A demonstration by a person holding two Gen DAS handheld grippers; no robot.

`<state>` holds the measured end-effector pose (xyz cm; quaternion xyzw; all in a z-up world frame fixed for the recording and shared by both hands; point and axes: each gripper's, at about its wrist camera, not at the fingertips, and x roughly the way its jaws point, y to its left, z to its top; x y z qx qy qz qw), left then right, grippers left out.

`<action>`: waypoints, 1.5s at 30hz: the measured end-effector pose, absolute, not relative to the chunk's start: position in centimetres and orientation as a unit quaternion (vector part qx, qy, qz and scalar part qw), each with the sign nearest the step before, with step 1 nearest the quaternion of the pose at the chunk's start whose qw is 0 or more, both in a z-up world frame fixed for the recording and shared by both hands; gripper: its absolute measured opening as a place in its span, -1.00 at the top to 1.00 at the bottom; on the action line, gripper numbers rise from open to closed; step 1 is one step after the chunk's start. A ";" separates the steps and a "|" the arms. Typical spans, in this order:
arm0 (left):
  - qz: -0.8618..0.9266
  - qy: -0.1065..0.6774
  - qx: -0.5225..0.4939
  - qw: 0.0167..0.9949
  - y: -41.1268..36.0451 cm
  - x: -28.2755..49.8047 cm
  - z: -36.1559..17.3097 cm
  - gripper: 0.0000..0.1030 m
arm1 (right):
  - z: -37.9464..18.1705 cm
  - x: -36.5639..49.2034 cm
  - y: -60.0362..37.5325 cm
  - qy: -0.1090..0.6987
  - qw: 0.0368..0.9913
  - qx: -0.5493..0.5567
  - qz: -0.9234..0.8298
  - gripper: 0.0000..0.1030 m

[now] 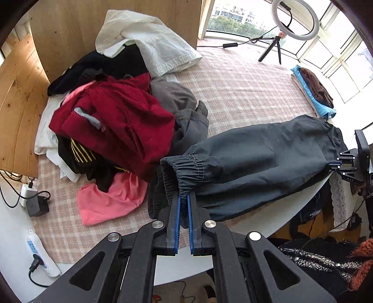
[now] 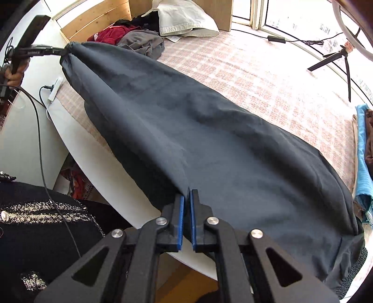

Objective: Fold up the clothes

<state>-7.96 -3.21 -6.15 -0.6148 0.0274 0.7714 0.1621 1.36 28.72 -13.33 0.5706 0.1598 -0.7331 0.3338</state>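
Note:
A pair of dark grey trousers (image 1: 263, 160) is stretched in the air over the near edge of the table. My left gripper (image 1: 185, 195) is shut on the elastic cuffs (image 1: 186, 167). My right gripper (image 2: 187, 193) is shut on the waist end of the trousers (image 2: 198, 130). In the left wrist view the right gripper (image 1: 335, 163) shows at the far end of the cloth. In the right wrist view the left gripper (image 2: 63, 50) shows at the top left, clamped on the bunched cuffs.
A heap of unfolded clothes (image 1: 112, 121) in red, pink, black, grey and white fills the left of the checked tablecloth (image 1: 244, 93). Folded blue and brown items (image 1: 312, 91) lie at the right. A ring light on a tripod (image 1: 293, 21) stands at the back. A power strip (image 1: 39, 254) lies at the left edge.

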 end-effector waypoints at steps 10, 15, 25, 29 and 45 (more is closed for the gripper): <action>0.758 0.002 -0.625 0.185 -1.7 -13.3 -8.3 0.68 | -13.5 -3.3 29.3 0.117 0.282 0.602 -0.738 0.90; 0.762 -0.028 -0.624 0.170 -3.5 -14.7 -8.8 0.45 | -16.3 -5.3 30.1 0.087 0.257 0.622 -0.735 0.90; 0.745 -0.008 -0.647 0.161 -2.7 -8.3 -10.1 0.43 | -18.7 -5.5 28.8 0.089 0.271 0.634 -0.719 0.90; 0.737 -0.006 -0.658 0.153 -2.1 -5.7 -11.8 0.28 | -19.1 -5.3 28.8 0.096 0.275 0.635 -0.715 0.90; 0.719 -0.096 -0.677 0.125 -3.5 -7.8 -19.3 0.29 | -19.8 -2.1 28.2 0.151 0.279 0.645 -0.695 0.90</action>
